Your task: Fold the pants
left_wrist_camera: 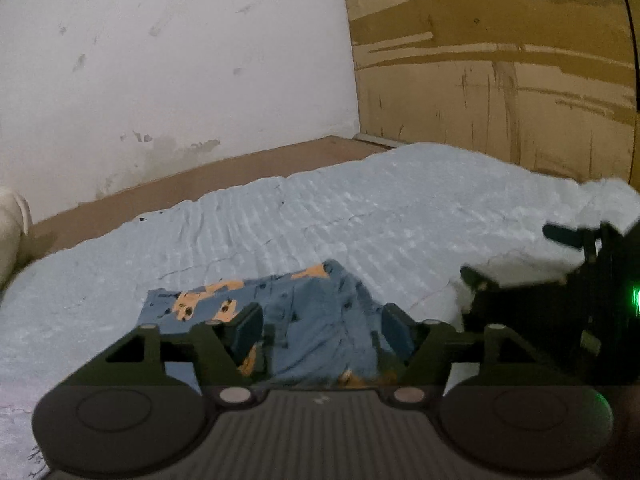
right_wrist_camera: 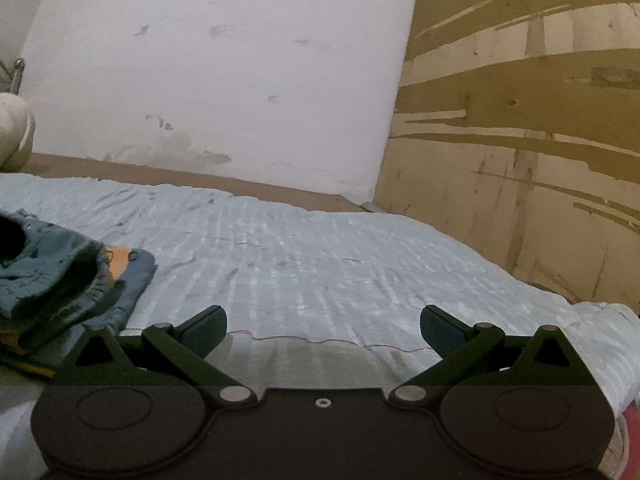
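The pants (left_wrist_camera: 304, 312) are blue with orange patches and lie bunched on the light blue bed cover (left_wrist_camera: 360, 208). My left gripper (left_wrist_camera: 320, 330) is open, with its fingers on either side of a raised fold of the pants; the cloth fills the gap between them. My right gripper (right_wrist_camera: 322, 328) is open and empty, low over the bare bed cover (right_wrist_camera: 320, 264). In the right wrist view the pants (right_wrist_camera: 60, 276) are at the far left, apart from the right gripper's fingers. The right gripper also shows in the left wrist view at the right edge (left_wrist_camera: 508, 260).
A white wall (left_wrist_camera: 180, 60) runs behind the bed. A scratched wooden panel (left_wrist_camera: 500, 60) stands at the right. A brown ledge (left_wrist_camera: 224, 172) lies between bed and wall. A cream rolled pillow (left_wrist_camera: 12, 228) sits at the far left.
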{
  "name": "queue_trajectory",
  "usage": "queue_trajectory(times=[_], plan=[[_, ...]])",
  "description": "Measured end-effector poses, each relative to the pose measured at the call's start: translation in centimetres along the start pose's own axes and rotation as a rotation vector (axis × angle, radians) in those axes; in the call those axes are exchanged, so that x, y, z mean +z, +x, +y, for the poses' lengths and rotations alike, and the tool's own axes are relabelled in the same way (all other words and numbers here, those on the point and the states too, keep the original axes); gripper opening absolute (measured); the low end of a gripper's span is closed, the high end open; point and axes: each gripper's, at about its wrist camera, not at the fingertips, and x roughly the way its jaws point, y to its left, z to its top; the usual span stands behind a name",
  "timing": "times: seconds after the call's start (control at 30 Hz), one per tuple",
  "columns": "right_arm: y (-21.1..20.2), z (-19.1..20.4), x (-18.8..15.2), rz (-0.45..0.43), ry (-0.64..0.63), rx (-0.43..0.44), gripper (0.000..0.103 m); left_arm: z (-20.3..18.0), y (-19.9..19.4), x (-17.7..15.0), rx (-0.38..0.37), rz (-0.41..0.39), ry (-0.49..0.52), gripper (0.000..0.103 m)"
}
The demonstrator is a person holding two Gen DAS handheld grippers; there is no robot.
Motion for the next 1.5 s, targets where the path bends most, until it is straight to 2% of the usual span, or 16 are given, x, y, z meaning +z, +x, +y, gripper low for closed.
queue_trajectory(times=[0.1, 0.23, 0.47, 0.67, 0.77, 0.9, 1.07, 1.13, 1.23, 1.3, 1.4, 1.47, 1.5], plan=[[-0.1, 0.0, -0.1, -0.011, 0.003, -0.002, 0.102, 0.0, -0.4, -1.1, 0.008, 0.015, 0.031, 0.084], [-0.3, 0.0, -0.2, -0.032, 0.015, 0.008, 0.102, -0.1, -0.5, -2.6, 0.044, 0.040, 0.078, 0.087], [-0.8, -0.8, -0.1, -0.065, 0.133, 0.122, 0.102, 0.8, -0.4, -4.2, 0.053, 0.084, 0.070, 0.089], [-1.1, -1.4, 0.1, -0.079, 0.253, 0.325, 0.102, 1.5, -0.6, -3.9, -0.016, 0.086, 0.037, 0.060], [-1.3, -1.0, 0.2, -0.081, 0.260, 0.385, 0.101, 1.2, -0.2, -3.9, -0.053, 0.092, 0.049, 0.055], [-1.2, -0.5, 0.4, -0.049, 0.273, 0.464, 0.091, 0.7, 0.1, -3.9, -0.102, 0.081, 0.079, 0.039], [-0.1, 0.1, 1.6, 0.042, 0.336, 0.570, 0.068, 1.7, 0.5, -3.4, -0.148, 0.080, 0.032, 0.024], [0.8, 0.9, 2.4, 0.084, 0.339, 0.615, 0.055, 2.2, 0.6, -3.2, -0.158, 0.074, 0.001, 0.022], [2.0, 2.0, 3.3, 0.136, 0.323, 0.676, 0.046, 2.2, 0.9, -3.3, -0.163, 0.069, -0.011, 0.018], [2.6, 2.7, 3.8, 0.161, 0.309, 0.702, 0.042, 2.0, 0.9, -3.3, -0.160, 0.062, 0.000, 0.012], [3.1, 3.5, 4.1, 0.204, 0.285, 0.699, 0.038, 2.0, 1.1, -3.1, -0.165, 0.055, -0.012, 0.006], [3.2, 3.3, 4.2, 0.209, 0.300, 0.696, 0.023, 2.3, 1.1, -2.9, -0.173, 0.046, -0.026, 0.004], [3.2, 3.1, 4.2, 0.211, 0.313, 0.698, 0.008, 2.4, 1.0, -2.8, -0.178, 0.040, -0.032, 0.003]])
